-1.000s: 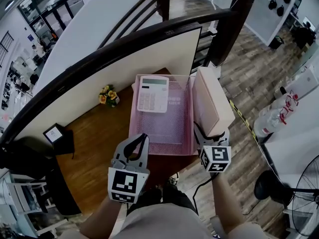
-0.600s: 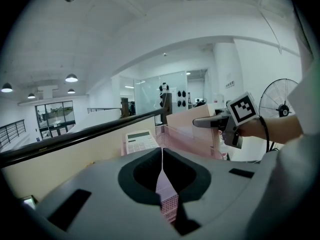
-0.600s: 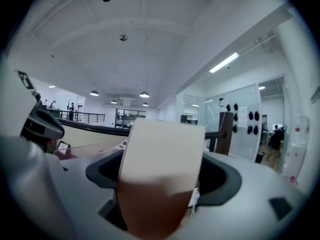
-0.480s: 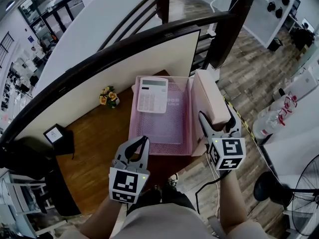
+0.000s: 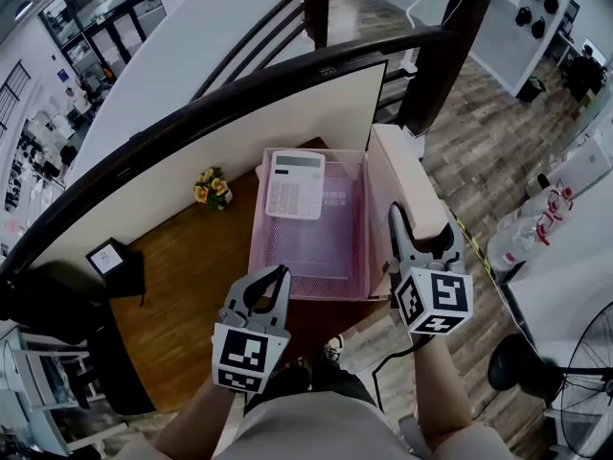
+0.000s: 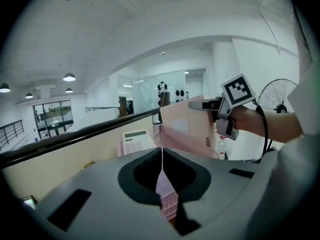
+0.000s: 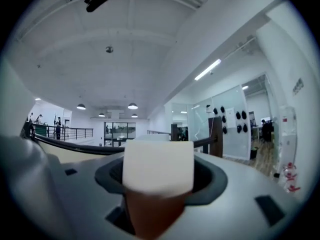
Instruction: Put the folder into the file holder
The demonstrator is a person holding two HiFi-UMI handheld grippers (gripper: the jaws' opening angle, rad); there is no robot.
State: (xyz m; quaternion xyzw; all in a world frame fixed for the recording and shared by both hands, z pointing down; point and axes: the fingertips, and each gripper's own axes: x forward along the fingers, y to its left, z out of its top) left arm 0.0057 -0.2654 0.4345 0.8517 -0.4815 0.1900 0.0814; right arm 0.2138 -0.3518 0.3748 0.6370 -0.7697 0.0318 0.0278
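The pink mesh file holder (image 5: 316, 252) lies on the wooden desk with a white calculator (image 5: 295, 185) at its far end. My left gripper (image 5: 267, 278) is shut on the holder's near wall; the thin mesh (image 6: 167, 199) is pinched between its jaws. The thick pale pink folder (image 5: 407, 185) stands on edge against the holder's right side. My right gripper (image 5: 422, 226) straddles the folder's near end, and its jaws have just been closing on it. The folder's pale edge (image 7: 158, 166) fills the gap between them.
A small flower bunch (image 5: 209, 186) and a black framed stand (image 5: 109, 257) sit on the desk (image 5: 192, 286) to the left. A cream partition with a dark rail (image 5: 239, 94) backs the desk. Bottles (image 5: 522, 228) and a fan (image 5: 584, 372) stand at the right.
My right gripper has risen along the folder's near end and now looks larger and closer, with its jaws drawn in on the folder. The left gripper and the holder have stayed put.
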